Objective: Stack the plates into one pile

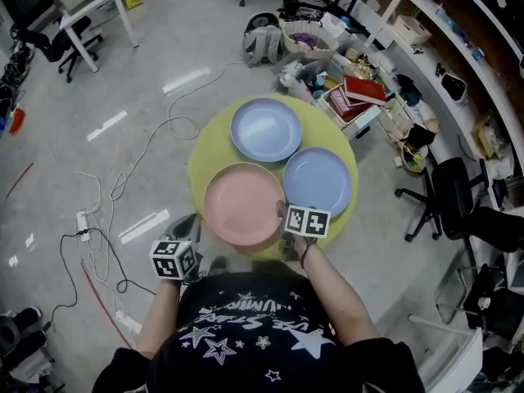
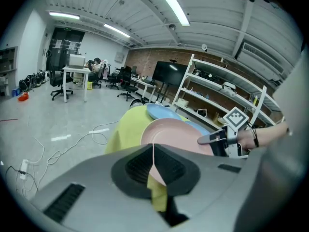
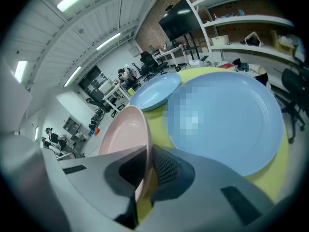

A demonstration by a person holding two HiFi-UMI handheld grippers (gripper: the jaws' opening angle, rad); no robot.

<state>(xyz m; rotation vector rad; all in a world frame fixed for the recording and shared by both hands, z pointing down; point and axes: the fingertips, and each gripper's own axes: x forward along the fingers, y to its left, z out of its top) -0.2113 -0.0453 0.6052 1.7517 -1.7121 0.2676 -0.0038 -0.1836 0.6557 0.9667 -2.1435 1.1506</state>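
Note:
Three plates lie on a round yellow-green table point(image 1: 213, 150). A pale blue plate point(image 1: 266, 129) is at the far side, a second blue plate point(image 1: 318, 180) at the right, and a pink plate point(image 1: 243, 203) nearest me. My left gripper point(image 2: 153, 151) grips the pink plate point(image 2: 176, 137) by its near left rim, which shows edge-on between the closed jaws. My right gripper point(image 3: 146, 153) is shut on the near right rim of the pink plate point(image 3: 123, 132), which looks tilted up beside the blue plate point(image 3: 227, 124). In the head view both marker cubes hide the jaws.
Shelves, a basket point(image 1: 307, 39), red books point(image 1: 360, 92) and boxes crowd the floor right of the table. An office chair point(image 1: 458, 199) stands at the right. Cables and a power strip point(image 1: 82, 223) lie on the floor to the left.

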